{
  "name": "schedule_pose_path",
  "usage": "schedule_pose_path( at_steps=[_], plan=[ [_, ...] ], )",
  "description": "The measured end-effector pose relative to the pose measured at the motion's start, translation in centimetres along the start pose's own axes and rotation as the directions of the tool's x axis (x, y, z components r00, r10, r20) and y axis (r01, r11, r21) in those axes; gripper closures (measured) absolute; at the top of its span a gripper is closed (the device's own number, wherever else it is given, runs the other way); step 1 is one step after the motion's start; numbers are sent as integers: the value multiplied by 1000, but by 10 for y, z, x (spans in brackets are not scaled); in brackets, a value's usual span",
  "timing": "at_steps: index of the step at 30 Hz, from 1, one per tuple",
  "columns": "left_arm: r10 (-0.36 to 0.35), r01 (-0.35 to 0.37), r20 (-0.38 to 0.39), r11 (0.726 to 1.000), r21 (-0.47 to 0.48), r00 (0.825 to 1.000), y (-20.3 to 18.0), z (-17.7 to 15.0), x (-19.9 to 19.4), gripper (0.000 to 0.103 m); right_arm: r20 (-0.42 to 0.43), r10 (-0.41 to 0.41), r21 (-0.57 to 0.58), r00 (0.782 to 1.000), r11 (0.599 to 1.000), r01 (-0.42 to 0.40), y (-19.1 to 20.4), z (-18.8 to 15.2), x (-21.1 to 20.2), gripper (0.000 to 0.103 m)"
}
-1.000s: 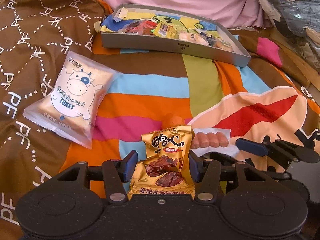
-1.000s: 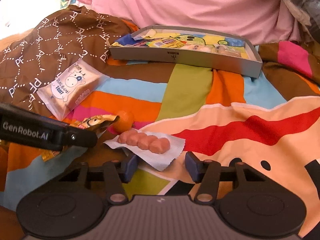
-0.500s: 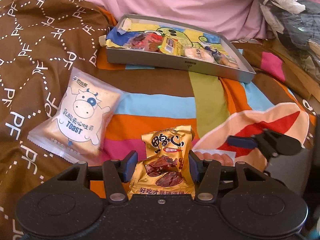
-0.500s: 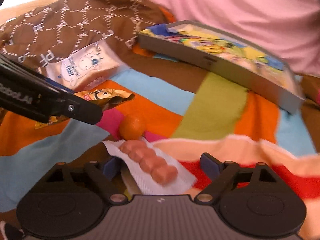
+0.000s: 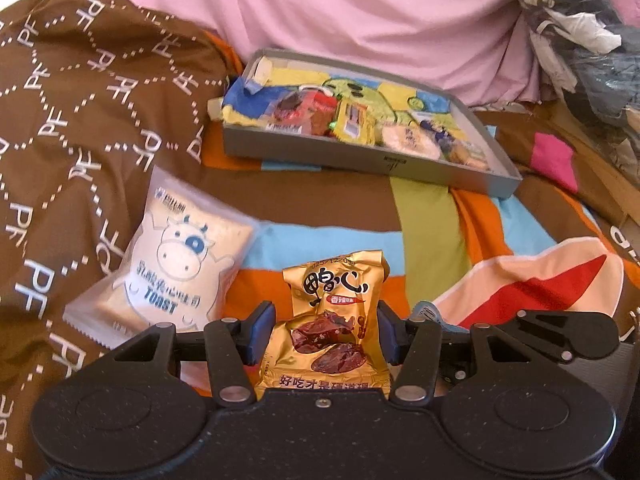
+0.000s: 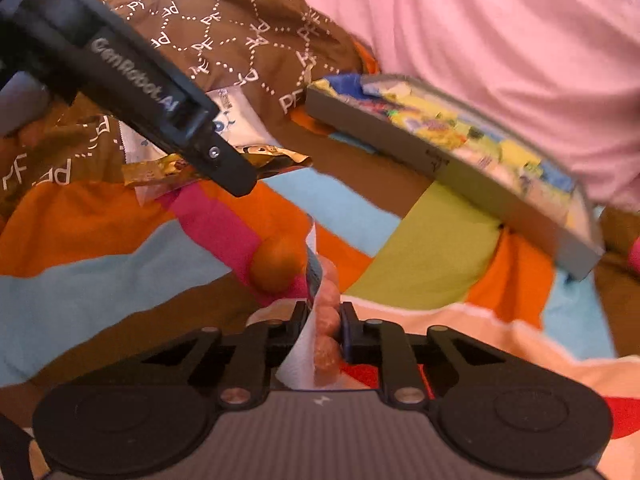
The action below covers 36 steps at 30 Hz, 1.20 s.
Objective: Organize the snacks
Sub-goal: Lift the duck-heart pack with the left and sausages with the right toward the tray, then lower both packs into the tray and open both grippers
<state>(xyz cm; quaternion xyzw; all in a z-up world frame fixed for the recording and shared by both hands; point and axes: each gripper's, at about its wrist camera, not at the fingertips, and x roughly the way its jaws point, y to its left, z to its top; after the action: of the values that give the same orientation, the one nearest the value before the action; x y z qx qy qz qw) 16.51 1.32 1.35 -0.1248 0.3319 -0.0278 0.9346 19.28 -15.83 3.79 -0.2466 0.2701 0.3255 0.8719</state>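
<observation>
Over the striped blanket (image 5: pixel 328 216), left gripper (image 5: pixel 326 334) pinches gold snack packet (image 5: pixel 332 320); right gripper (image 6: pixel 325 330) clamps sausage pack (image 6: pixel 322 344); grey tray (image 5: pixel 360 160) beyond.

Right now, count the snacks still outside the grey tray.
4: gold packet in left gripper, sausage pack in right gripper, toast bag and orange ball on the blanket.
</observation>
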Motion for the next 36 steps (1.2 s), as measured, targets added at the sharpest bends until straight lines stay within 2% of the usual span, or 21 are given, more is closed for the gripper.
schedule_pose_path(
  at_steps=[8, 15, 23, 28, 36],
  plan=[
    [-11, 11, 24, 1000, -1, 1000, -2, 25, 7, 48, 67, -83, -31, 994, 996, 85, -13, 22, -16, 84],
    [-2, -1, 100, 1000, 30, 995, -1, 80, 25, 48, 153, -154, -64, 976, 984, 165, -45, 57, -11, 84],
    [20, -32, 193, 998, 58, 981, 5, 143, 66, 48, 226, -225, -45, 948, 969, 241, -96, 112, 28, 84],
    [32, -46, 213, 997, 63, 977, 10, 166, 98, 48, 218, -272, -5, 937, 960, 280, -123, 134, 66, 84],
    [44, -52, 181, 998, 35, 983, 19, 177, 138, 48, 140, -272, 43, 952, 962, 268, -149, 138, 114, 84]
  ],
)
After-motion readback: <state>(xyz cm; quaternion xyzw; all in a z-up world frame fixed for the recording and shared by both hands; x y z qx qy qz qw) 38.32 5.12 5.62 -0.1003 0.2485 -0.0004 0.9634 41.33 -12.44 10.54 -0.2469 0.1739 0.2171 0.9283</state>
